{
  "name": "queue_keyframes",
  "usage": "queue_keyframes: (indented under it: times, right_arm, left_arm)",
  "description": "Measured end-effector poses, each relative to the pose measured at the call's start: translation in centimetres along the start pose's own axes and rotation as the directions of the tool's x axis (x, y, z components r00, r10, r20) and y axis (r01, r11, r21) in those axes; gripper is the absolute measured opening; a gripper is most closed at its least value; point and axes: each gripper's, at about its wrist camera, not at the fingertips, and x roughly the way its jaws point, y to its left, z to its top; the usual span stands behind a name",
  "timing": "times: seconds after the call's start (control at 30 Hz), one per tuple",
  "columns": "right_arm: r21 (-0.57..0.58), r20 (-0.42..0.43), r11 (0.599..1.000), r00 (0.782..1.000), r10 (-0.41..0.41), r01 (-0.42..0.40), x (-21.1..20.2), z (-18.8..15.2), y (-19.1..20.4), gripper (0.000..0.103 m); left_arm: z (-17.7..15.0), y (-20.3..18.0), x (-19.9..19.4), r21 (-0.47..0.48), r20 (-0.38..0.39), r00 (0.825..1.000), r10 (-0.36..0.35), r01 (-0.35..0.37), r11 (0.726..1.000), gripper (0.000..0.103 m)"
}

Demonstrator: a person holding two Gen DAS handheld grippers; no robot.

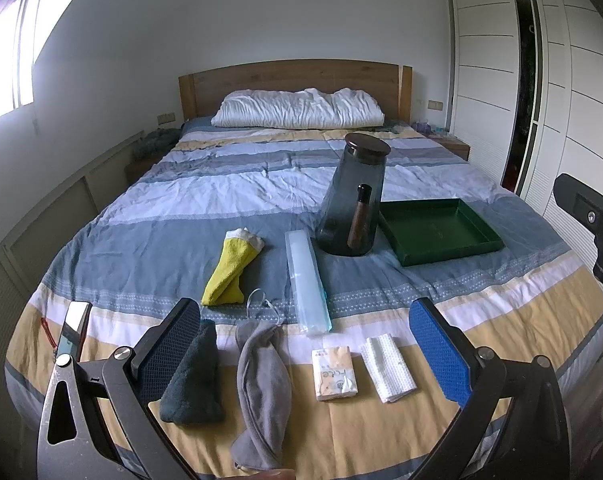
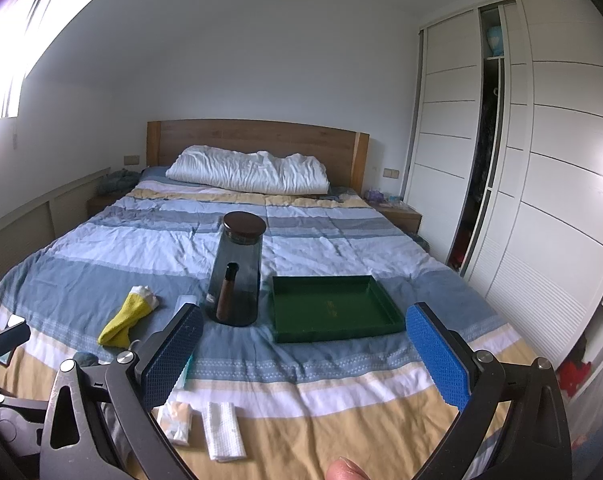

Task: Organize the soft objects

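Note:
Several soft things lie along the near edge of the bed: a dark teal cloth (image 1: 193, 376), a grey cloth (image 1: 263, 392), a tissue pack (image 1: 334, 374) and a folded white cloth (image 1: 387, 368). A yellow sock (image 1: 231, 270) lies further in. My left gripper (image 1: 305, 350) hangs open above this row, its left finger close to the teal cloth. An empty green tray (image 2: 341, 334) sits ahead of my right gripper (image 2: 305, 354), which is open and holds nothing. The right wrist view also shows the yellow sock (image 2: 127, 316), tissue pack (image 2: 177, 420) and white cloth (image 2: 223, 430).
A dark glass jar (image 1: 353, 196) with a brown lid stands left of the tray, with a brown bottle (image 1: 359, 216) at it. A clear plastic case (image 1: 305, 280) lies between sock and jar. A phone (image 1: 75, 330) rests at the left. A white pillow (image 1: 297, 110) lies at the headboard; wardrobes (image 2: 541, 200) stand right.

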Motion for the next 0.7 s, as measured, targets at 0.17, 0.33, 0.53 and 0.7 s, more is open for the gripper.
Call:
queue_keyframes:
  times: [0.17,0.33,0.53,0.7]
  right_arm:
    - [0.0,-0.001,1.0,1.0,0.0,0.0,0.05,0.01,0.02,0.103]
    - [-0.002,-0.002,1.0,1.0,-0.001,0.001,0.1,-0.03,0.07,0.103]
    - [-0.002,-0.004,1.0,1.0,0.0,0.0,0.17,0.01,0.12,0.103]
    - [-0.003,-0.006,1.0,1.0,0.0,0.0,0.29,-0.1,0.05,0.103]
  left_arm:
    - [0.05,0.03,0.05,0.0,-0.003,1.0,0.0,0.0,1.0,0.102]
    - [0.02,0.0,0.06,-0.001,-0.002,1.0,0.001,-0.001,1.0,0.102]
    - [0.03,0.02,0.07,-0.002,-0.004,1.0,-0.001,0.001,1.0,0.102]
    - [0.04,0.03,0.09,-0.002,-0.006,1.0,-0.001,0.001,1.0,0.102]
